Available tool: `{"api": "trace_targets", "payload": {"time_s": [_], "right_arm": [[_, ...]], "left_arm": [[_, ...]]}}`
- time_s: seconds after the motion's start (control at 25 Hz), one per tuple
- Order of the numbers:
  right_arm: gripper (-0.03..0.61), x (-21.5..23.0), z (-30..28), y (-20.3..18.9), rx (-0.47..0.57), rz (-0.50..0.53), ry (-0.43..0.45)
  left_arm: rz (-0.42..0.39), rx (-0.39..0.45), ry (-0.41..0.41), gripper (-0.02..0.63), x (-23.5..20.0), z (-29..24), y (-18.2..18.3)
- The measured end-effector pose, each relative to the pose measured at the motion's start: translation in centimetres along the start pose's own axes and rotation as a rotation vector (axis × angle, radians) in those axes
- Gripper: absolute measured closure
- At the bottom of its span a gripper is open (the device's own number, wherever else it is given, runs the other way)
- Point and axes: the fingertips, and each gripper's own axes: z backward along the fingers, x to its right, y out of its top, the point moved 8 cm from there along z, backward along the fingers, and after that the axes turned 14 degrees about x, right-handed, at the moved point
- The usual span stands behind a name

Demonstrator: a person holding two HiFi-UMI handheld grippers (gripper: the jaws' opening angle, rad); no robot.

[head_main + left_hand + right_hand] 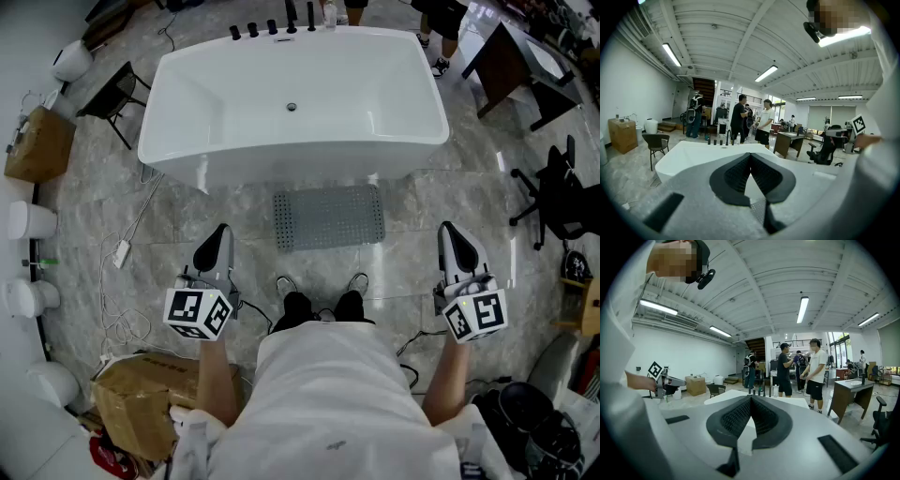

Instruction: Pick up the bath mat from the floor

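Note:
A grey perforated bath mat (329, 217) lies flat on the marble floor just in front of the white bathtub (292, 103), ahead of the person's feet. My left gripper (221, 232) hovers to the mat's left and is shut with nothing in it. My right gripper (447, 229) hovers to the mat's right, shut and empty too. Both are held level at about waist height, apart from the mat. In the left gripper view the tips of the left gripper (750, 155) meet in front of the tub (701, 157). The right gripper (751, 398) shows the same in the right gripper view.
A cardboard box (141, 401) stands at the person's left foot side, with a white cable (122, 281) trailing on the floor. A dark chair (114, 98) stands left of the tub, an office chair (558, 192) and a desk (511, 61) at the right. People (816, 373) stand beyond the tub.

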Motion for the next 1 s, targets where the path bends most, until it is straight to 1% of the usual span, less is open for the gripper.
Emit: {"api": "trace_targets", "payload": {"time_s": [0.32,0.48,0.64,0.8,1.0], "right_arm": [[0.572,1.6,1.5,0.4,0.015,0.006,-0.014],[0.572,2.3,2.0,0.3,0.026,-0.014,-0.006],[0.571,3.1,2.3,-0.1,0.008,-0.018,0.016],[0.571,4.6,3.3,-1.0,-0.014,-0.018,0.015],[0.571,6.7,4.6,-2.4,-0.069,-0.009,0.04]], "left_arm": [[-0.008,-0.009,0.009,0.601,1.7,0.2,0.1],[-0.017,-0.011,0.01,0.601,2.6,-0.1,0.2],[-0.018,-0.016,0.014,0.601,3.8,-0.6,0.2],[-0.018,-0.03,0.026,0.601,5.4,-0.9,-0.3],[-0.022,-0.079,0.05,0.601,7.5,-0.6,-1.8]]}}
